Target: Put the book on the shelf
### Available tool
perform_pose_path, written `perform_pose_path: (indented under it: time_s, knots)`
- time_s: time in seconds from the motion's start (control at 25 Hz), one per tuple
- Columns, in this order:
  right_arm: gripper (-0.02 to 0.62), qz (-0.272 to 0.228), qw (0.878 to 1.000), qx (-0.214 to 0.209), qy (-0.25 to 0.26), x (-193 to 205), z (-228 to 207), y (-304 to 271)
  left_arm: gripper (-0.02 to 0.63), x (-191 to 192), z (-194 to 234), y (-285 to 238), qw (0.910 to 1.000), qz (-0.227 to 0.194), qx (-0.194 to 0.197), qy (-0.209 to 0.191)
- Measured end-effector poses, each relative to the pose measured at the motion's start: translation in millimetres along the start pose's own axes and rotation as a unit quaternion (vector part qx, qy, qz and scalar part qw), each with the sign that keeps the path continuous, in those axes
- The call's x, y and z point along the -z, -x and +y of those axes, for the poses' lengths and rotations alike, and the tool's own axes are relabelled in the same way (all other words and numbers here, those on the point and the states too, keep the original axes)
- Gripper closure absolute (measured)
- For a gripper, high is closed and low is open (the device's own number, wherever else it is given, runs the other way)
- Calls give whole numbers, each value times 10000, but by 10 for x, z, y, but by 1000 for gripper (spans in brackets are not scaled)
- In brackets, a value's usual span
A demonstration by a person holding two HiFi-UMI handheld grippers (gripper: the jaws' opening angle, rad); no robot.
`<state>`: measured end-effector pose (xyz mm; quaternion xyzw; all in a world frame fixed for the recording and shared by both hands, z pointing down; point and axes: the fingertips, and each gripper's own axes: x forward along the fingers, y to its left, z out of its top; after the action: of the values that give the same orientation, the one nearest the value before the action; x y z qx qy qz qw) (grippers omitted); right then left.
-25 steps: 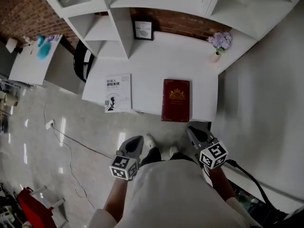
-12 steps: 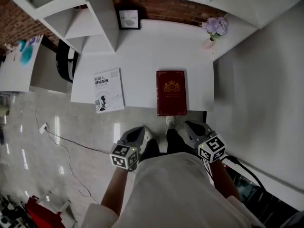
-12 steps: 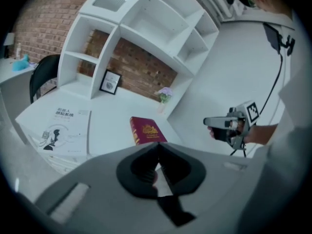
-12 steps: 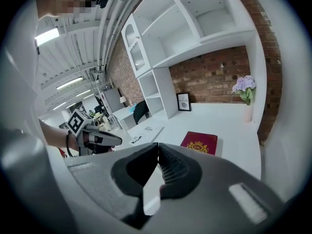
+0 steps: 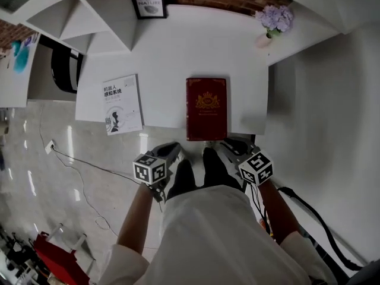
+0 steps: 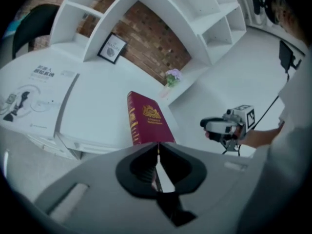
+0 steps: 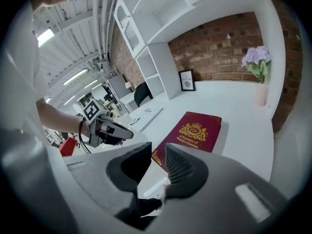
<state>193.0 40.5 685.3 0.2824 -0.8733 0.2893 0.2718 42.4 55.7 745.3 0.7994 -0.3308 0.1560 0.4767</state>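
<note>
The book is seen flat at the bench's near edge, untouched; nothing has yet been moved to the shelf at the far left corner. The left claw is held closed and empty. The jaws of the right claw have just been opening, with nothing between them.

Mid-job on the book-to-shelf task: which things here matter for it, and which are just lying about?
For the job:
- red book, flat at the near edge of the white desk, likely the one to move
- white shelf unit, back left

Just lying about:
- white paperback
- framed picture
- vase of purple flowers
- black chair
</note>
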Motion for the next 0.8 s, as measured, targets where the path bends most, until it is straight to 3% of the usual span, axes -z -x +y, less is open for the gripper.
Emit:
perform_pose_path:
  time_s: [0.28, 0.44, 0.6, 0.68, 0.8]
  knots:
    - [465, 464, 9989, -62, 7, 194, -478, -321, 455, 296, 329, -565, 9917, 708, 470, 967]
    - [398, 781, 9968, 158, -18, 305, -838, -555, 340, 428, 448, -818, 9801, 1050, 738, 1511]
    - [297, 1102, 9922, 435, -399, 446, -1192, -808, 226, 456, 513, -1026, 9664, 1180, 1045, 2030]
    - [247, 1215, 9900, 384, -612, 485, -1282, -935, 194, 428, 530, -1104, 9587, 1169, 1245, 2275]
    - [232, 1298, 9880, 127, -828, 523, -1306, -1092, 138, 409, 556, -1209, 9490, 1149, 1482, 2535]
